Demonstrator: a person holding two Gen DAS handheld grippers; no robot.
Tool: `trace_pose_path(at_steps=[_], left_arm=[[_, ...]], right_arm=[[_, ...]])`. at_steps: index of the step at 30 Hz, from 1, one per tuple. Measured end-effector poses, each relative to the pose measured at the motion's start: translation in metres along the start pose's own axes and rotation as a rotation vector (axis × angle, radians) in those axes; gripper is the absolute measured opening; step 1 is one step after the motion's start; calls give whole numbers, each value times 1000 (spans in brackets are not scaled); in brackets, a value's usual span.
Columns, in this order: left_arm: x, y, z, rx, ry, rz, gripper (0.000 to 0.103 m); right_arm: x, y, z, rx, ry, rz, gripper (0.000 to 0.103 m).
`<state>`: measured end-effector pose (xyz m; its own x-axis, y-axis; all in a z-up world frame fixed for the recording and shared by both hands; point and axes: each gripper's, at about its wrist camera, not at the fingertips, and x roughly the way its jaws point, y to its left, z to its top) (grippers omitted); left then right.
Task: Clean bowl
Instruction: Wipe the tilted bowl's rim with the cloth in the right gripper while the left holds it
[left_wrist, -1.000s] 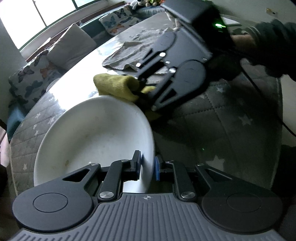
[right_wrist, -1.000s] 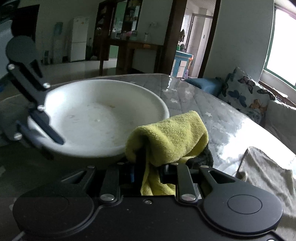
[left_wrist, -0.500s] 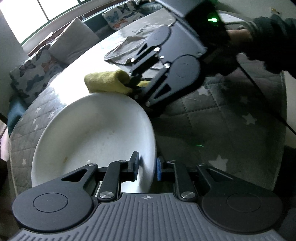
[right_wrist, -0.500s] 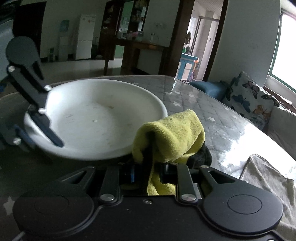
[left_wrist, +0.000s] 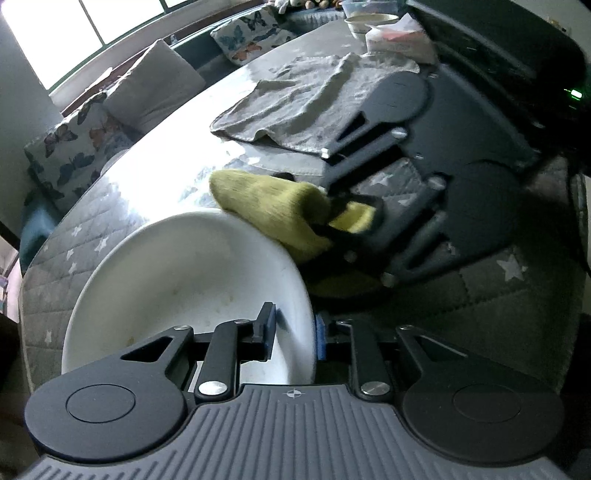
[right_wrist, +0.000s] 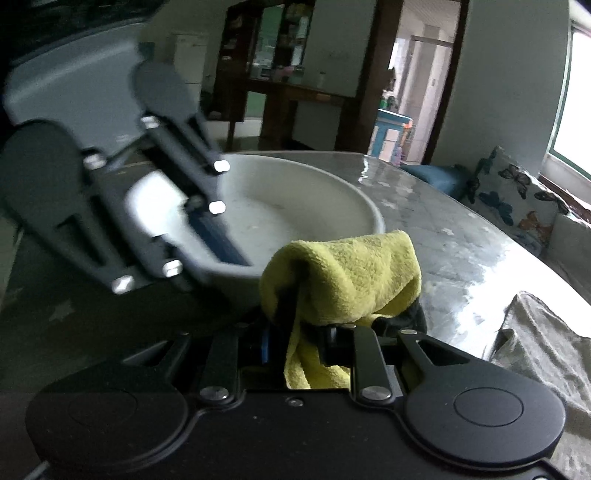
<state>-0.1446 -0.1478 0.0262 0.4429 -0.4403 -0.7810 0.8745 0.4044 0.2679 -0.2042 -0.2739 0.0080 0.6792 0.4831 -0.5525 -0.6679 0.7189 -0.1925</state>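
Pinching the near rim of the white bowl (left_wrist: 192, 280) on the quilted counter (left_wrist: 491, 288), the left tool (left_wrist: 293, 328) could lever it over; the right tool (right_wrist: 306, 332), clamped on the yellow cloth (right_wrist: 343, 273) outside the rim, might nudge it.

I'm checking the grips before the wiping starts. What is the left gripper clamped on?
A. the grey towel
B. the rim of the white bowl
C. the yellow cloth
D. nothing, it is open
B: the left gripper has one finger inside and one outside the white bowl, pinching its rim, while the right gripper holds the yellow cloth.
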Motion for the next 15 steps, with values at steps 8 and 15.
trace_pose_path(at_steps=[8, 15], left_arm=[[-10, 0, -14, 1, -22, -55, 21], [-18, 1, -24, 11, -22, -81, 21]], right_arm=[[-5, 9, 1, -20, 0, 29, 25], [5, -6, 8, -20, -4, 30, 25]])
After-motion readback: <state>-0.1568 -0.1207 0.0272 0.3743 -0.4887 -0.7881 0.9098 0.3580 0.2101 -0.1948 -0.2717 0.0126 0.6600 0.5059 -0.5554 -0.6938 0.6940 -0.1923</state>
